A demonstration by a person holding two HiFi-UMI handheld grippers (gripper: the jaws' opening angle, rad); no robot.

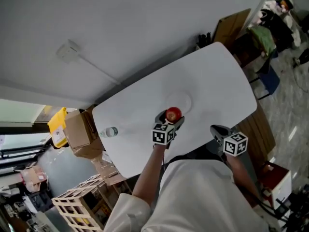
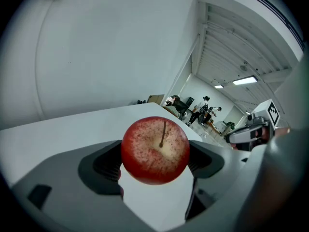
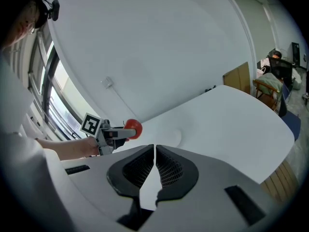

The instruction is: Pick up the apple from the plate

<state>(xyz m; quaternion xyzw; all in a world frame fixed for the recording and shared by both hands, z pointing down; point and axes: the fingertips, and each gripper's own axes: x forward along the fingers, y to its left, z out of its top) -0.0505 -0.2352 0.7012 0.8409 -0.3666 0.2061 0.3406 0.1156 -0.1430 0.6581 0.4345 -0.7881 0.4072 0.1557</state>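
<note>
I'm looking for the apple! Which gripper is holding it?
The left gripper: its jaws are clamped on the red apple. The right gripper's jaws are shut together with nothing between them.

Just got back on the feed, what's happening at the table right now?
A person is working with two handheld grippers at a white table. The left gripper is shut on the red apple, which appears raised clear of the white plate. The right gripper is shut with nothing in it, held off to the side near the table's edge.
</note>
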